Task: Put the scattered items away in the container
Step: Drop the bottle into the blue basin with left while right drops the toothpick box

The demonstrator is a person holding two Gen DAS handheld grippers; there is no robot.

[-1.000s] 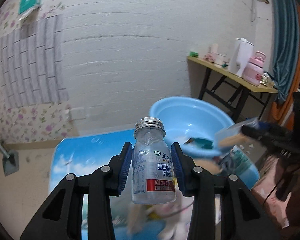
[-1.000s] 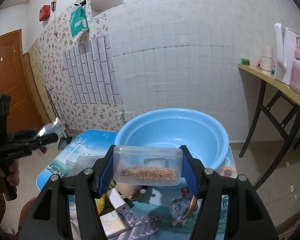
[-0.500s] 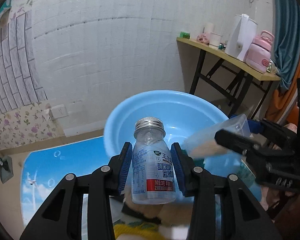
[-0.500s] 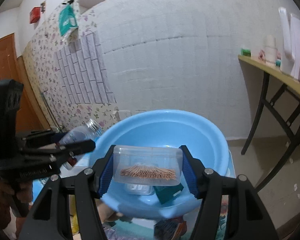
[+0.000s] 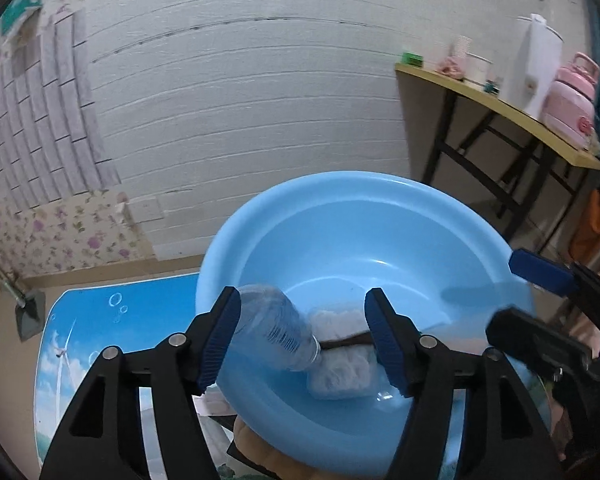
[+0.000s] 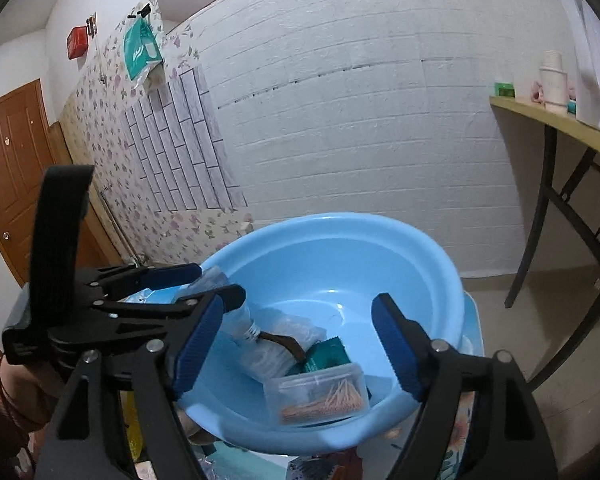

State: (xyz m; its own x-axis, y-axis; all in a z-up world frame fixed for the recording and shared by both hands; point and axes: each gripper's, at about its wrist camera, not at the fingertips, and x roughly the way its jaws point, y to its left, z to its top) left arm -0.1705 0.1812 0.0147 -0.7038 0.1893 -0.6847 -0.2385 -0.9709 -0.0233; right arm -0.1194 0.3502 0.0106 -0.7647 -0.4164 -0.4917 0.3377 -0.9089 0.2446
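Note:
A light-blue basin [image 5: 380,204] [image 6: 380,236] stands on the picture-printed table. My left gripper [image 5: 302,338] is open over its near rim; the clear pill bottle [image 5: 278,330] tips head-down between the jaws, free of the pads, falling into the basin. My right gripper [image 6: 298,344] is open above the basin; the clear toothpick box [image 6: 318,392] lies inside by the near wall. The basin also holds a white packet [image 5: 342,372], a dark strap and a green packet [image 6: 326,356]. The left gripper also shows in the right wrist view [image 6: 176,280], and the right one in the left wrist view [image 5: 540,300].
The table top [image 5: 100,332] extends left of the basin, with loose items under the near rim. A wooden side table [image 5: 500,104] with a white jug and pink kettle stands at the right. A white brick wall is behind.
Both grippers have opened. The pill bottle has left the left jaws and tips into the basin. The toothpick box has dropped from the right jaws onto the basin floor.

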